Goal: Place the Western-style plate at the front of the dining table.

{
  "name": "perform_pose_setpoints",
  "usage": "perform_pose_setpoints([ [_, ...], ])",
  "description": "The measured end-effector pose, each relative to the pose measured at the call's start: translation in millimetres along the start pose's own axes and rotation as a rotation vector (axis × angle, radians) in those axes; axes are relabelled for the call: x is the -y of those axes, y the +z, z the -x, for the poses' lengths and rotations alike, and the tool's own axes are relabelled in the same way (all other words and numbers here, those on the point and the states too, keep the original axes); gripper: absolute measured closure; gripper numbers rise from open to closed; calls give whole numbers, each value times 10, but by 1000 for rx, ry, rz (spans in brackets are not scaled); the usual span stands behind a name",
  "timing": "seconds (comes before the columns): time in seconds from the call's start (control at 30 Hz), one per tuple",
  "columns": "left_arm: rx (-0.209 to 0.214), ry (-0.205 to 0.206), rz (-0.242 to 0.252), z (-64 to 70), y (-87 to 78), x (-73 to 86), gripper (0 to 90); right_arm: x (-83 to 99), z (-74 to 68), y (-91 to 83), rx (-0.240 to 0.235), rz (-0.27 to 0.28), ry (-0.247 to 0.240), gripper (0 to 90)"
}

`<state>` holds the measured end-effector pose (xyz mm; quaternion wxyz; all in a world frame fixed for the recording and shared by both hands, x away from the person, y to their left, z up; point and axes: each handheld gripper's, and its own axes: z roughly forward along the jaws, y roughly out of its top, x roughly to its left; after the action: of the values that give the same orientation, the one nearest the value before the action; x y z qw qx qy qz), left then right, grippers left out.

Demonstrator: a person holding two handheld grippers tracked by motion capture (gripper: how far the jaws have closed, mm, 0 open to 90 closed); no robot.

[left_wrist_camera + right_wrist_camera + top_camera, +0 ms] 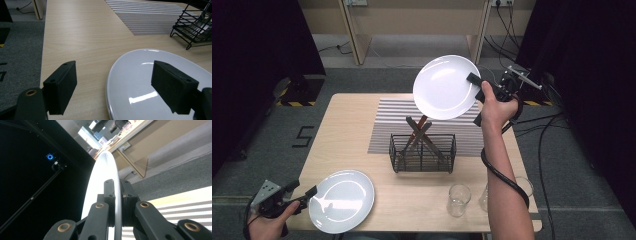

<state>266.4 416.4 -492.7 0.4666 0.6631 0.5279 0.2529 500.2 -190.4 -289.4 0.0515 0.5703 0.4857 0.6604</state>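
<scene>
Right gripper (475, 80) clamps the rim of a white plate (445, 86), raised above the wire rack (422, 153). Left gripper (310, 192) gapes wide at a second plate (343, 200) lying flat on the table (347, 130).

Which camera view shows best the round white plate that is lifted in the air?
The high view: the lifted round white plate shows its whole face, held at its rim by the right gripper. The right gripper view gives its edge only; the left gripper view looks elsewhere.
</scene>
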Motion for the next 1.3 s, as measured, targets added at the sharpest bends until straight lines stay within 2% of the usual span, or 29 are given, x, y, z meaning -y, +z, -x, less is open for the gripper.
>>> perform_pose_setpoints([
  [0.6, 1, 1, 0, 1, 6, 0, 199, -47, 217, 98, 84, 4, 26, 854],
  [1.3, 6, -2, -1, 10, 36, 10, 200, -28, 420, 291, 131, -22, 52, 854],
])
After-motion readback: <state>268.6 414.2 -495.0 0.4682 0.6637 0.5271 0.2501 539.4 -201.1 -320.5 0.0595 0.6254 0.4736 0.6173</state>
